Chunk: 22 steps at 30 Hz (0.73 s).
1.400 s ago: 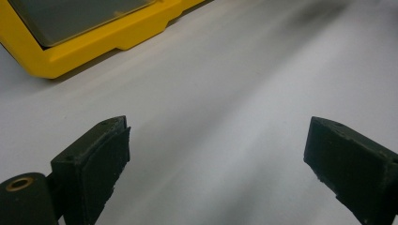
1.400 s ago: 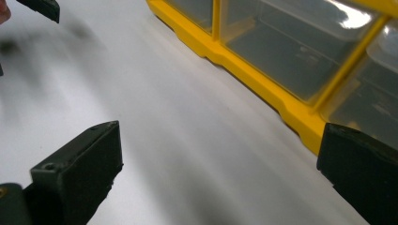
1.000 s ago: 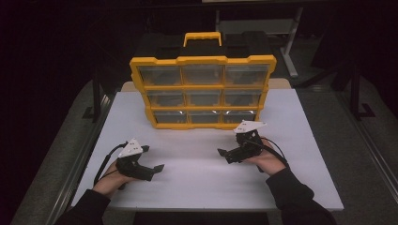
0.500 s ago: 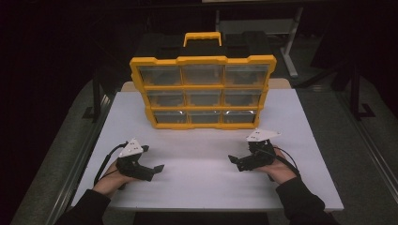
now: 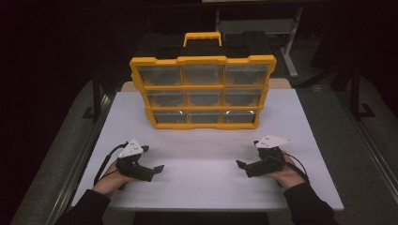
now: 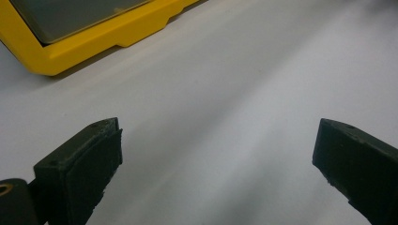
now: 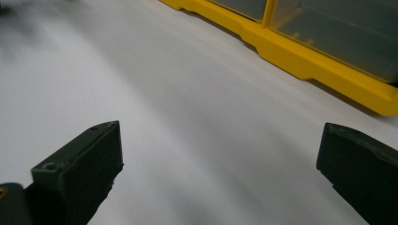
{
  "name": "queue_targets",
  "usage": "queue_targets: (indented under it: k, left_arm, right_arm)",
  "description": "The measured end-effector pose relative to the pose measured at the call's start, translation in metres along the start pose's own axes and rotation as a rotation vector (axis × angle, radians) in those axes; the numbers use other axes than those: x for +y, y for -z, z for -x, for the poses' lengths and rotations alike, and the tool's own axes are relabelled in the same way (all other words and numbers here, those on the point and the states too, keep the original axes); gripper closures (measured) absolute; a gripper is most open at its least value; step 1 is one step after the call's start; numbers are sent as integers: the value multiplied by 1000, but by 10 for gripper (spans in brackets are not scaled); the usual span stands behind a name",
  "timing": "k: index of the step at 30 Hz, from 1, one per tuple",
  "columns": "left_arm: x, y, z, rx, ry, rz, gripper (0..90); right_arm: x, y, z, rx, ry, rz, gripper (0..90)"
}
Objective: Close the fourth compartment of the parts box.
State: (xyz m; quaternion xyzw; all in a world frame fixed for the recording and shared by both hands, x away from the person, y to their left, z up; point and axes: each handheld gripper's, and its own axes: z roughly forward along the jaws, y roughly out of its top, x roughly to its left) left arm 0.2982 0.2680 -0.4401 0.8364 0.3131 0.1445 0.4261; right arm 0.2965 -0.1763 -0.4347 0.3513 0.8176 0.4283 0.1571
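The right gripper point(image 5: 243, 168) has drawn back toward the lower right from the yellow organizer point(image 5: 202, 91), both grippers' jaws apart over bare white table point(image 5: 202, 183), the left gripper point(image 5: 157, 171) lower left.

Dim room, bright white table point(image 5: 206, 187), soft blur in close views

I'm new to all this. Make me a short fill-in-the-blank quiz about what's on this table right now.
1. The storage box has a frame coloured ____.
2. Its clear drawers form a grid of three rows and ____ columns.
3. The jaws of the left hand-held gripper and the right hand-held gripper stand ____, holding nothing.
4. Both rest on the table, whose top is coloured ____.

Missing words: yellow; three; open; white
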Motion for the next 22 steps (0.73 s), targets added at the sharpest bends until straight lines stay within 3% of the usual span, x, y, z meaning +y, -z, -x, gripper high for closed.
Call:
queue_targets:
  k: [12,22]
  left_arm:
    - [0,-1,1,0,-3,-4,16]
    - [0,-1,0,0,-5,-5,16]
  right_arm:
    - [-14,12,7,-18,-41,4,2]
    - [-16,11,8,-18,-41,-15,2]
